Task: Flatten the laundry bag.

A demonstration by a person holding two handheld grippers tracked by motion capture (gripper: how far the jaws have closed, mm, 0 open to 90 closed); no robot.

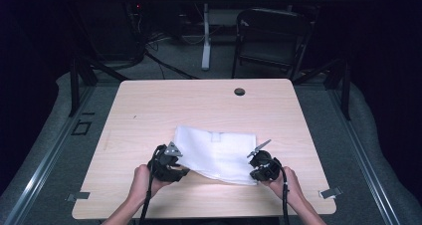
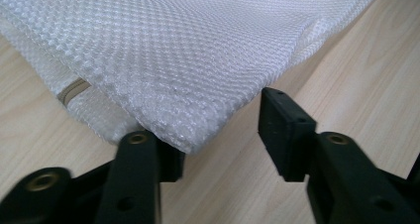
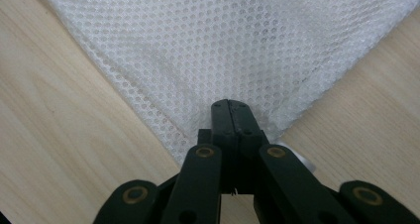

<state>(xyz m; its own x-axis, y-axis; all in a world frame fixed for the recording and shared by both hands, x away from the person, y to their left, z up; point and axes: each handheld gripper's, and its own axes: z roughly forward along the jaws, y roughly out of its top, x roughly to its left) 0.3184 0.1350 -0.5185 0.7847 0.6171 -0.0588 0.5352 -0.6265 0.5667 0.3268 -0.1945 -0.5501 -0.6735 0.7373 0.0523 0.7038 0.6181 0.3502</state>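
White mesh laundry bag (image 1: 215,153) lies flat, near front middle of wooden table (image 1: 149,105). Judged light, limp, thin; likely sags and slides when lifted; corners and hem best hold. Zipper (image 2: 74,90) visible at edge. Right gripper (image 3: 233,116) clamped tight on near right corner. Left gripper (image 2: 223,127) jaws parted, not pressing; corner rests by one jaw. Table smooth, pale wood. Dark room beyond; folding chair (image 1: 271,36) behind table.

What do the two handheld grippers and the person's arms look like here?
Both the left gripper and the right gripper are black, with flat black jaws on linkages with brass-coloured rivets. Each carries a grey three-cornered plate and trails a black cable. The forearms are bare, no sleeves.
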